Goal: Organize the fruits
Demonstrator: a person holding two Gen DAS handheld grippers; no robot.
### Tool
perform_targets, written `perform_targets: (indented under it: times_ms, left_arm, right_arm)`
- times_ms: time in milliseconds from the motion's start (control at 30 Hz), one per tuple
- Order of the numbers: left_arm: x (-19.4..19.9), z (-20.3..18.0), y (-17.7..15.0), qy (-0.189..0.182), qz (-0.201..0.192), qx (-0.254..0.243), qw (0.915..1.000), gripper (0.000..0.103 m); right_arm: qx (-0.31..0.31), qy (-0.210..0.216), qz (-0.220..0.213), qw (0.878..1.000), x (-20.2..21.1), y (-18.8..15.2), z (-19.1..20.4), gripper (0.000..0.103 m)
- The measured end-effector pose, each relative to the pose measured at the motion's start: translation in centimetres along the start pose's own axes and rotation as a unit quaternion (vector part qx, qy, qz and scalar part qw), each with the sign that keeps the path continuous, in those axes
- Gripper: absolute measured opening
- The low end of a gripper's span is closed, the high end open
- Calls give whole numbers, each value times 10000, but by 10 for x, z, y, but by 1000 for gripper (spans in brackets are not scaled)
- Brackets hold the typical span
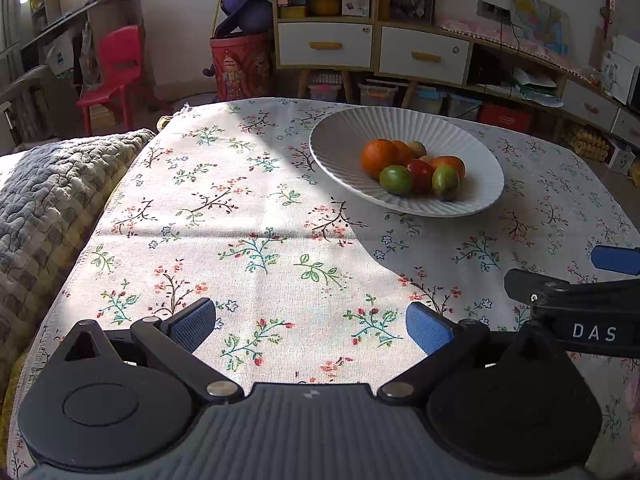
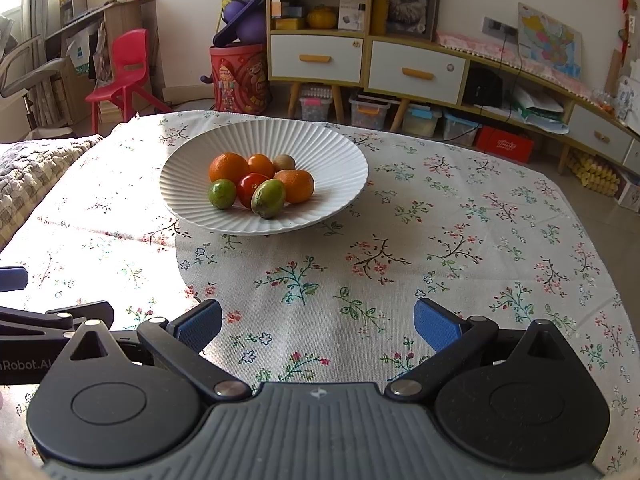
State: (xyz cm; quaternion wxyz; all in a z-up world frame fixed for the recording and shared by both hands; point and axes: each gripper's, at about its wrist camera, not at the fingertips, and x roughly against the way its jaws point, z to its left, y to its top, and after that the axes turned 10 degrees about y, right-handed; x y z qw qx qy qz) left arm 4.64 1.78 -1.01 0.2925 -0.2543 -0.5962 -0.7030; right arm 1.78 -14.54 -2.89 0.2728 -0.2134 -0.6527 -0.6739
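Note:
A white ribbed plate (image 1: 340,140) (image 2: 332,156) sits on the floral tablecloth and holds several fruits: oranges (image 1: 378,158) (image 2: 228,167), a red tomato (image 1: 420,174) (image 2: 251,187), green fruits (image 1: 395,179) (image 2: 268,198) and a small brown fruit (image 2: 285,162). My left gripper (image 1: 310,324) is open and empty, low over the cloth, well short of the plate. My right gripper (image 2: 318,322) is open and empty too, near the front of the table. The right gripper's fingers (image 1: 560,292) show at the right edge of the left wrist view.
The floral tablecloth (image 1: 240,220) (image 2: 460,240) covers the table. A quilted blanket (image 1: 48,200) lies at the left. Behind are a cabinet with drawers (image 2: 320,56), a red chair (image 2: 124,76), a red bucket (image 2: 240,76) and storage boxes on the floor.

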Motion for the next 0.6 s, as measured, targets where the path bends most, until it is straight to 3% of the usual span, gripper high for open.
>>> perform_targets:
  times_ms: [600]
  left_arm:
    - [-3,-1,-1,-82,40,-33,10000,91]
  right_arm:
    - [8,-4,5,10000,0,0,0,102]
